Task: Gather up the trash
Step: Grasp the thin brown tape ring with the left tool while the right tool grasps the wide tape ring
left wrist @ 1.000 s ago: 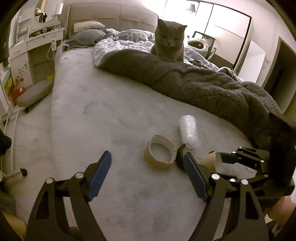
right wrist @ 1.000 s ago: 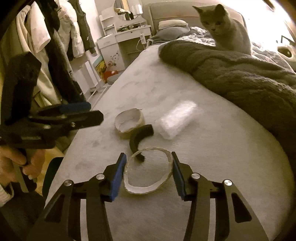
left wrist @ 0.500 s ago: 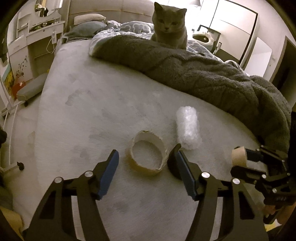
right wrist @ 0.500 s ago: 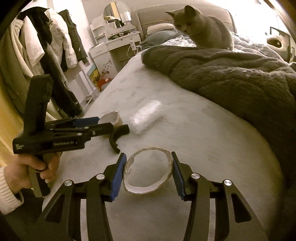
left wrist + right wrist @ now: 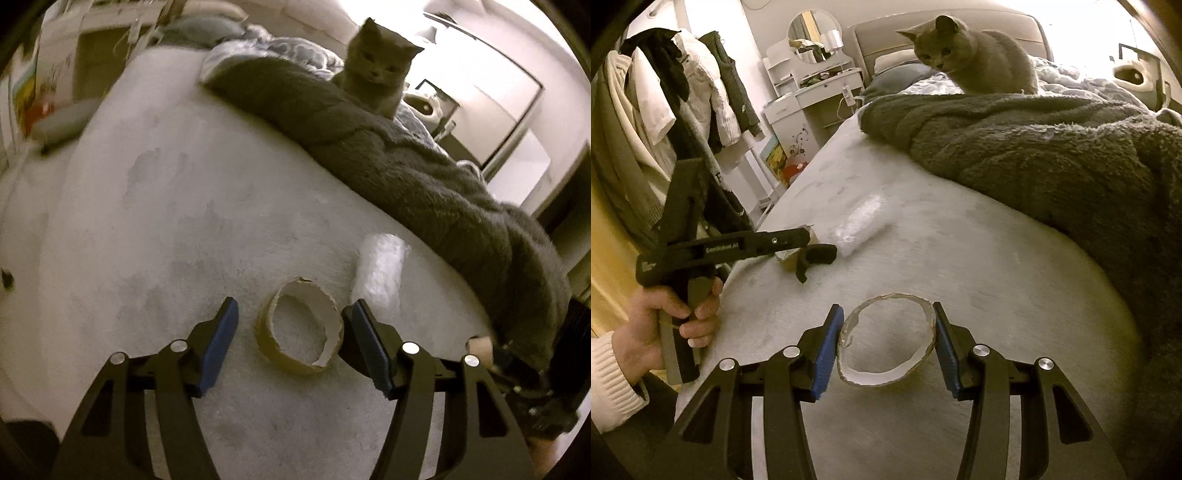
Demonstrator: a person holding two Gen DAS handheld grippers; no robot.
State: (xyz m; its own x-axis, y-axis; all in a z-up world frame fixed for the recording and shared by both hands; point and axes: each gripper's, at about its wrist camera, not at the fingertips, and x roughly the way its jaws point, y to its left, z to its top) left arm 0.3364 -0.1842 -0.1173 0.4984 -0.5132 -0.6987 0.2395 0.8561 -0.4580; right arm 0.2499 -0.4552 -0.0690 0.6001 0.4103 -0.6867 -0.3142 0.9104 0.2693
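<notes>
Your right hand-held gripper [image 5: 888, 334] is clamped on a flattened cardboard ring [image 5: 886, 343], both blue pads pressed against its sides, and it holds that ring just above the bed [image 5: 960, 258]. Ahead of it and to the left, your left hand [image 5: 661, 325] grips the other tool by its handle, with a white knit cuff [image 5: 605, 384] at the wrist. Your left hand-held gripper [image 5: 291, 339] stands apart: its jaws have just been closing and now straddle a tape core [image 5: 301, 328] that lies on the bed between them. The right pad sits just beside the core's torn rim, the left pad stands clear of it, and nothing is squeezed. From the right wrist view, a black curved piece [image 5: 812, 258] lies on the bed just beside that core, at the tips of the left tool. Just past the left gripper's right finger lies a bubble-wrap roll [image 5: 380, 269], near the core but not touching it. Beyond the roll, to the right, a dark fleece blanket [image 5: 406, 166] is heaped across the bed. A grey cat [image 5: 376, 81] sits behind the blanket's far edge, facing you. Farthest off, to the left of the right gripper, clothes [image 5: 665, 110] hang on a rack, and a white dresser [image 5: 812, 96] with a round mirror [image 5: 812, 31] stands beside the headboard.
</notes>
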